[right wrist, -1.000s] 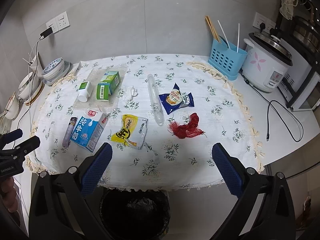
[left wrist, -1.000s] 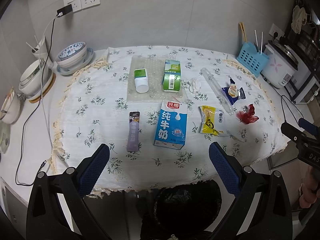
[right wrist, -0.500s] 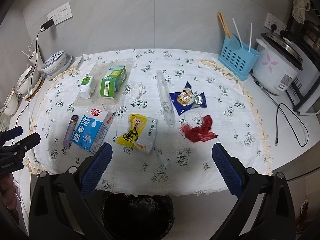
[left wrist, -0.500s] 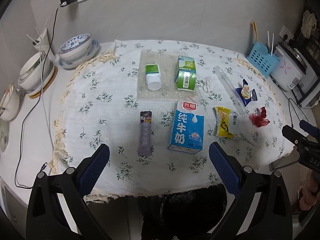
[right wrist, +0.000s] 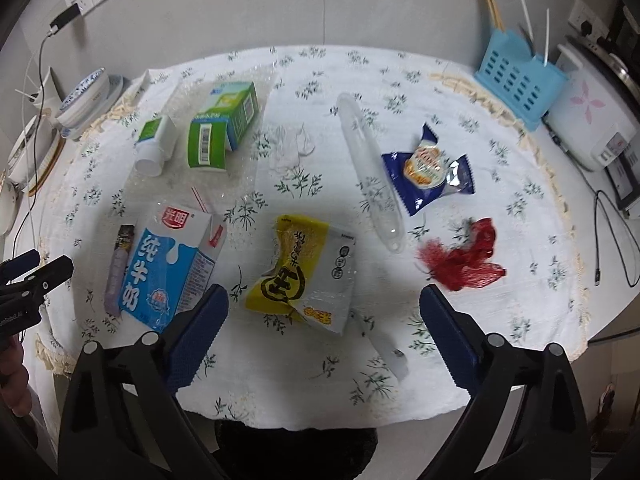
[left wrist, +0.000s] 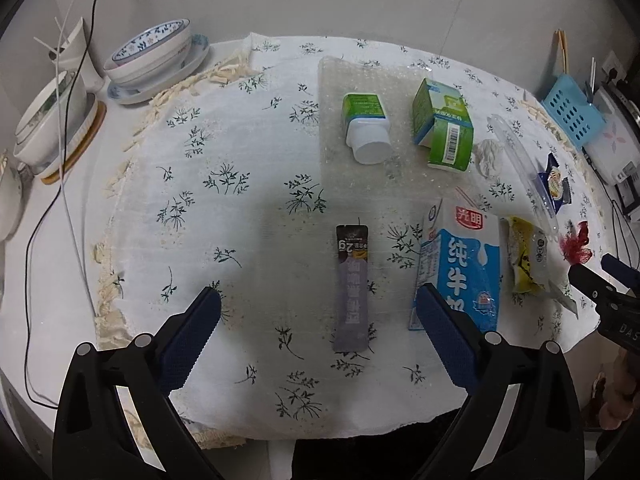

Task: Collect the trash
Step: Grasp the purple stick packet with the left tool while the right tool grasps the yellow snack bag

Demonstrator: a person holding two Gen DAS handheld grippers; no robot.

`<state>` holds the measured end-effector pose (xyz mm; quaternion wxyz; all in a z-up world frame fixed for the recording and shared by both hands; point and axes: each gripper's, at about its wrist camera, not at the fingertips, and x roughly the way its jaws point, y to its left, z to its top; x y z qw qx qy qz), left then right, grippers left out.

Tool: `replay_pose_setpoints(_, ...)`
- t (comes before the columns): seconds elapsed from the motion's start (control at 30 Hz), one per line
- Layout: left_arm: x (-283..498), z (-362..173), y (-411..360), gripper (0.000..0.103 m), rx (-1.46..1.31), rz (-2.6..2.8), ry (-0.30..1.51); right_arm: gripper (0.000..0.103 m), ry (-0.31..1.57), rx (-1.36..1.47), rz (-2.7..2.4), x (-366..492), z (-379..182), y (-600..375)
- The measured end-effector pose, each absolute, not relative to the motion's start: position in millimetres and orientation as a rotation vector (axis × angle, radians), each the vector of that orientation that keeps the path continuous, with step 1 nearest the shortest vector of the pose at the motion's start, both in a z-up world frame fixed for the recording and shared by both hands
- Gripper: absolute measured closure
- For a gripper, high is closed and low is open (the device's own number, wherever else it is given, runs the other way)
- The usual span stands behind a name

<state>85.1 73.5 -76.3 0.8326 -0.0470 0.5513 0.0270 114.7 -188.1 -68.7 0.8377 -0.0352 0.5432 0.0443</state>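
On a floral tablecloth (left wrist: 224,208), a blue milk carton (right wrist: 168,268) lies flat as the landmark, its long axis running from the near table edge toward the wall, gabled top farthest. Just left of it a grey stick sachet (left wrist: 352,288) lies parallel. Just right of it lies a yellow snack wrapper (right wrist: 304,276), tilted. The left gripper (left wrist: 316,320) points steeply down over the sachet, jaws wide apart and empty. The right gripper (right wrist: 324,312) hangs over the wrapper, jaws just narrowing slightly, touching nothing.
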Motion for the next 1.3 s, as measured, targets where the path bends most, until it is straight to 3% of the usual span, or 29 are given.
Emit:
replay_pose_setpoints(0.33, 117.8, -133.2, 80.0, 0.013, -0.079, 0.029, 1.277, 0.023, 1.275, -0.031, 0.066, 145.0, -119.0, -178.6)
replay_pose_setpoints(0.6, 123.3, -141.5, 67.3, 0.017, -0.01, 0.018, 1.271, 0.031, 1.325, 0.015, 0.044, 153.7, -136.4, -175.7)
replay_pose_setpoints(1.1, 141.8, -146.3, 50.4, 0.043, 0.011, 0.026, 1.32, 0.041, 1.365, 0.034, -0.013, 172.3, -146.2, -160.9)
replay_pose_setpoints(1.3, 149.8, -143.7, 49.0, 0.067, 0.0, 0.047, 1.352, 0.054, 1.375, 0.026, -0.039, 176.8, -146.5, -155.6)
